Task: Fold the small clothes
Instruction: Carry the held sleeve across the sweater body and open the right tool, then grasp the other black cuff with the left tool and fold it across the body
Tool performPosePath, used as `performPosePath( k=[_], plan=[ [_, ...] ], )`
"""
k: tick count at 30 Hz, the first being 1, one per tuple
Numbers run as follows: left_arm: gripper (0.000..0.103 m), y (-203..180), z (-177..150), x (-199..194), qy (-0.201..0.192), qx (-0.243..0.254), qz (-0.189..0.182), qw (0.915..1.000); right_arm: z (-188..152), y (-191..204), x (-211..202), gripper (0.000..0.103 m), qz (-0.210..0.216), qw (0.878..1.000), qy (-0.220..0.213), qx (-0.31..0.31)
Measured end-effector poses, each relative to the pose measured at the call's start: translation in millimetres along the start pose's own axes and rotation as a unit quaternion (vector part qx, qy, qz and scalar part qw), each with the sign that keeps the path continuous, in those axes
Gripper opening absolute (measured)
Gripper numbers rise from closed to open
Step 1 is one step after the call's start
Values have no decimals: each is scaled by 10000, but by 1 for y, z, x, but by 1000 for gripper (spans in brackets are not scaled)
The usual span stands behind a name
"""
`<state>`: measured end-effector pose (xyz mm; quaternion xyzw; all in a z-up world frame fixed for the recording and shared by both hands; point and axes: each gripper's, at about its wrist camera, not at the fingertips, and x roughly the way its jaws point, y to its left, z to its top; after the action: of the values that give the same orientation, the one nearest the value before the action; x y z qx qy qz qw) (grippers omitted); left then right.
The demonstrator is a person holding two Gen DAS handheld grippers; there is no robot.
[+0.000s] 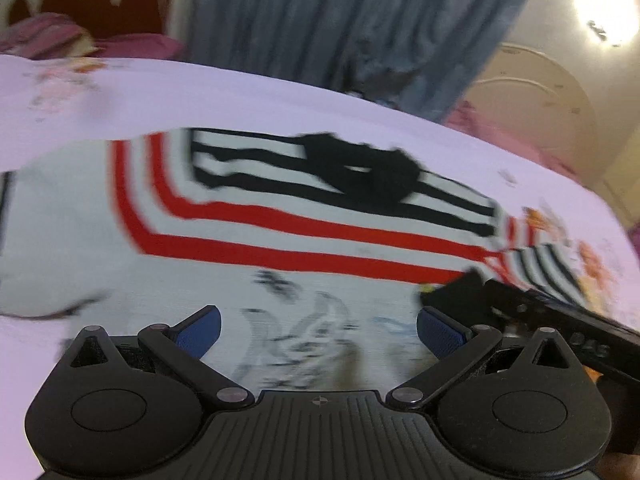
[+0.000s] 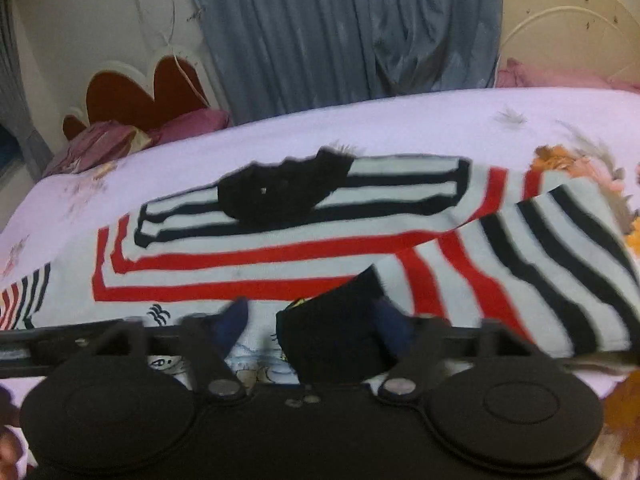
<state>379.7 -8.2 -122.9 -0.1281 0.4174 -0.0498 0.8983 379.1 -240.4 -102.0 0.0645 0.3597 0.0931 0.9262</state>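
A small white sweater (image 1: 280, 236) with red and black stripes and a black collar (image 1: 360, 172) lies flat on the bed. My left gripper (image 1: 318, 334) is open and empty just above the sweater's printed front. In the right wrist view the sweater (image 2: 256, 264) fills the middle, with its right sleeve (image 2: 532, 264) folded inward over the body. My right gripper (image 2: 312, 328) is open, and the sleeve's black cuff (image 2: 336, 332) sits between its fingers, close to the right one. The right gripper also shows in the left wrist view (image 1: 520, 304) by that cuff.
The bed has a pale lilac floral sheet (image 2: 400, 124). A red scalloped headboard (image 2: 136, 96) and pink pillows (image 2: 104, 144) stand at the far left. Blue-grey curtains (image 2: 320, 32) hang behind the bed. A second cream headboard (image 2: 568, 32) is at the far right.
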Motion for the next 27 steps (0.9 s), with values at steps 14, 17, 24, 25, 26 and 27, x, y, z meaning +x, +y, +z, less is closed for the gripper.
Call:
performPosePath(
  k=[14,17,24,25,26,27],
  plan=[
    [67,-86,-15,57,512,189,-1375,9890,-39,-106,-78,76,-1705,9833,-388,512],
    [43,-90,-16,64,437,210,-1385,9892,-48,-116,-80,76,-1817,9810,-363,580],
    [5,-81,-11,54,128,28,-1561,9876,-53,-122,-53,79,-1921,9801,-67,484],
    [5,-78,-7,47,-9,-66,-1583,9874,-53,-122,-49,79,-1898,9807,-32,477],
    [5,-75,-3,40,-144,-138,-1606,9868,-52,-120,-45,79,-1863,9814,-1,461],
    [5,-71,2,33,-261,-211,-1633,9860,-52,-119,-41,79,-1847,9818,28,436]
  ],
)
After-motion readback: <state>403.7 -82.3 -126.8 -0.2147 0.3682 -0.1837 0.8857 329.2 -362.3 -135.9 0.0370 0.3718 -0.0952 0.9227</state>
